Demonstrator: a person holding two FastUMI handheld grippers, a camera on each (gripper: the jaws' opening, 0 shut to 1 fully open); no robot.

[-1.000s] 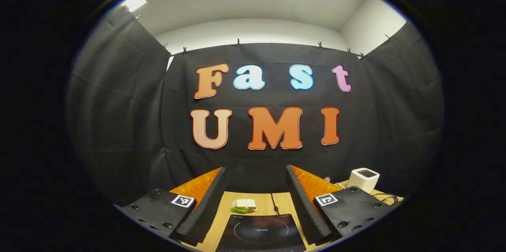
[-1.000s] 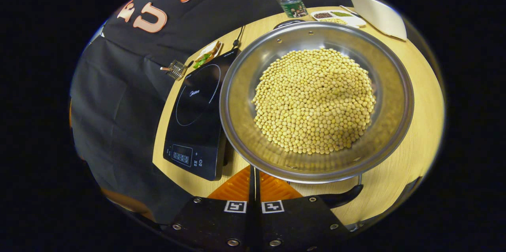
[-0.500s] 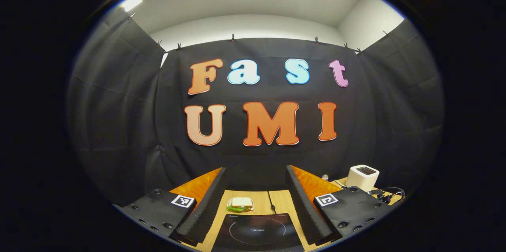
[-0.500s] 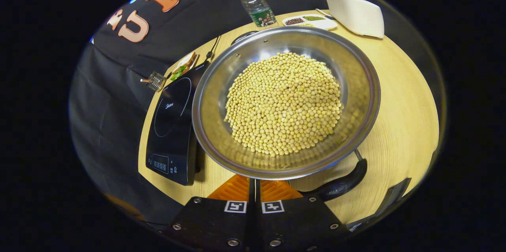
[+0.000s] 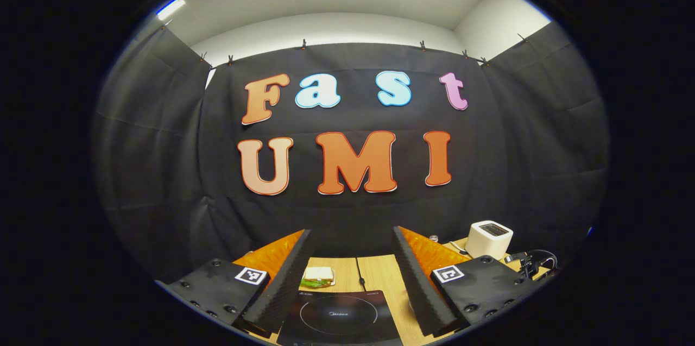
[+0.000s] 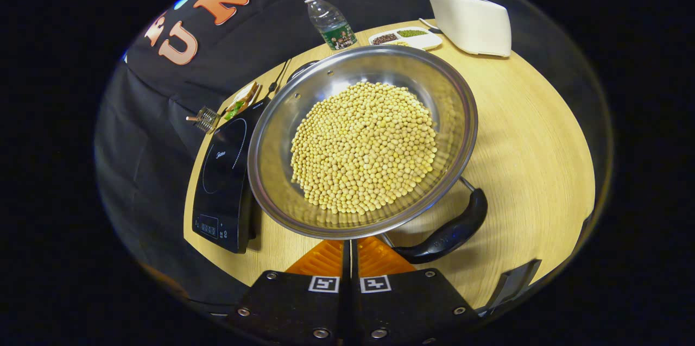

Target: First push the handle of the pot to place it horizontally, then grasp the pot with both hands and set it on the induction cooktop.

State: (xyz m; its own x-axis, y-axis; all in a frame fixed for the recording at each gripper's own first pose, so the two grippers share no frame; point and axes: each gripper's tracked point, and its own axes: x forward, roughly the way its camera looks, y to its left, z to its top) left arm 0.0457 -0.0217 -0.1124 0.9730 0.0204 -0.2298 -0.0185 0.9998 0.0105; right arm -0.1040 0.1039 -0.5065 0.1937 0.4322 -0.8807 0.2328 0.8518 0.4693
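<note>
The pot point(image 6: 362, 142) will likely handle heavy: it is a wide, shallow steel pan heaped with small pale round beans point(image 6: 364, 148), and the load could roll or spill if the pan tips. The polished metal looks slippery and stiff, so the sound holds are, by my judgement, the dark curved handle point(image 6: 448, 229) at about 5 o'clock of the bowl and the small dark grip point(image 6: 302, 68) at about 11 o'clock on the far rim.

In the right gripper view the pot sits on the wooden bench point(image 6: 535, 145), its rim overlapping the near edge of the black induction cooktop point(image 6: 220, 175), which lies at its 9 o'clock. The right gripper point(image 6: 349, 251) has its fingers closed together on nothing, their tips at the pot's near rim at 6 o'clock, just beside the handle.

The left gripper point(image 5: 351, 272) has its fingers spread wide and empty, above the cooktop.
</note>
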